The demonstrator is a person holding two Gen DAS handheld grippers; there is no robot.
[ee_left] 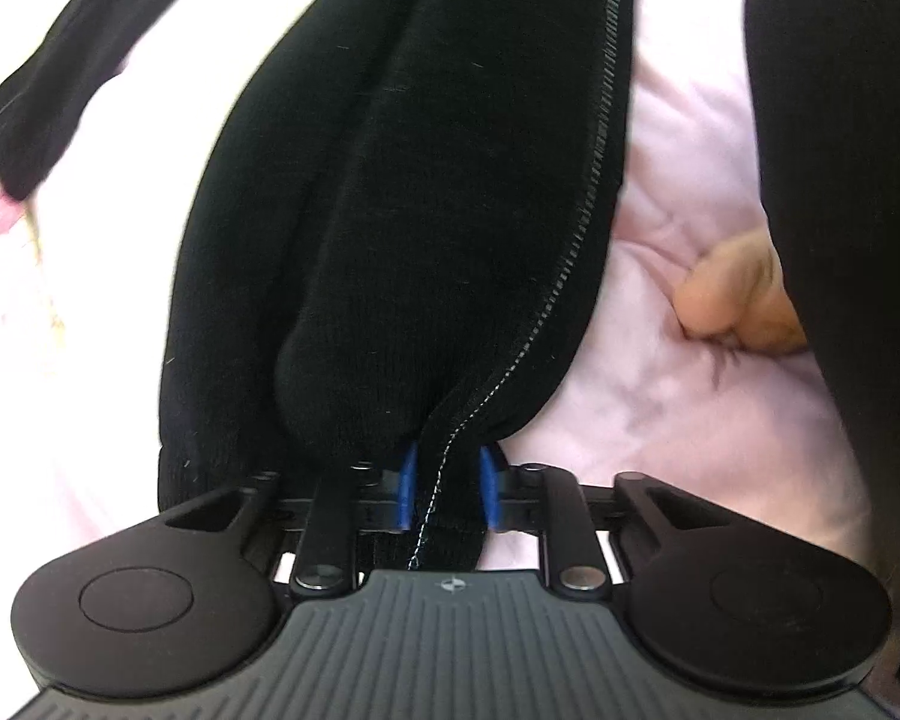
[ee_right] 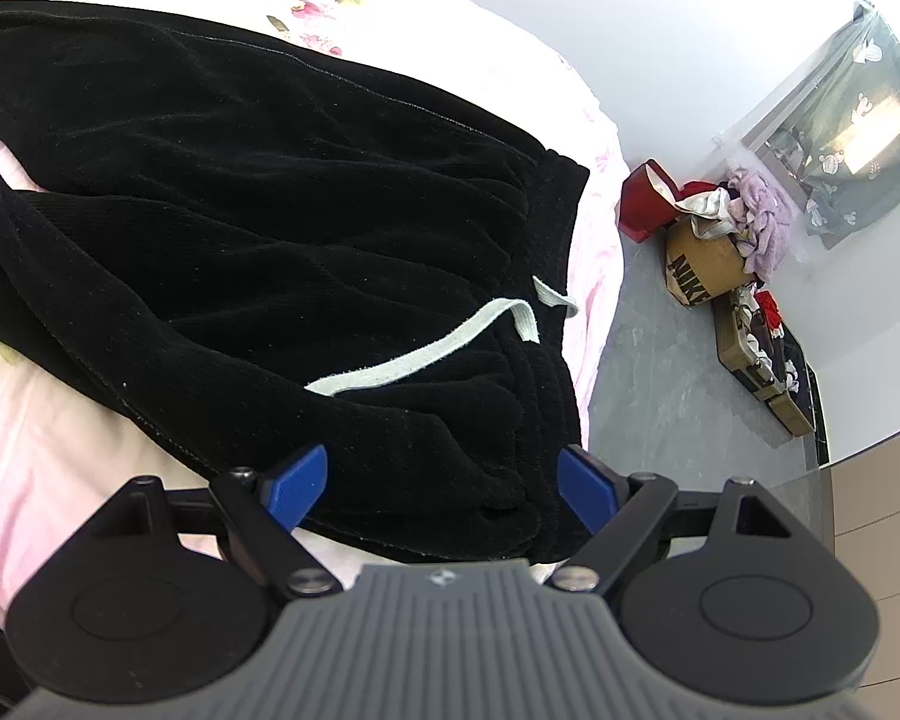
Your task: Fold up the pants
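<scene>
Black pants (ee_right: 258,198) lie on a pink floral bedsheet (ee_right: 48,444), waistband toward the bed's right edge, with a white drawstring (ee_right: 432,342) across it. My right gripper (ee_right: 441,483) is open, its blue fingertips (ee_right: 297,483) straddling the waistband's near corner without closing on it. My left gripper (ee_left: 447,483) is shut on a seamed edge of the pants (ee_left: 426,192), which stretch away from it above the sheet (ee_left: 678,324).
A person's bare foot (ee_left: 732,300) and black-clad leg (ee_left: 846,150) rest on the sheet at the right of the left wrist view. Beyond the bed's right edge, the grey floor (ee_right: 660,384) holds a Nike box (ee_right: 699,267), clothes and a red bag (ee_right: 642,198).
</scene>
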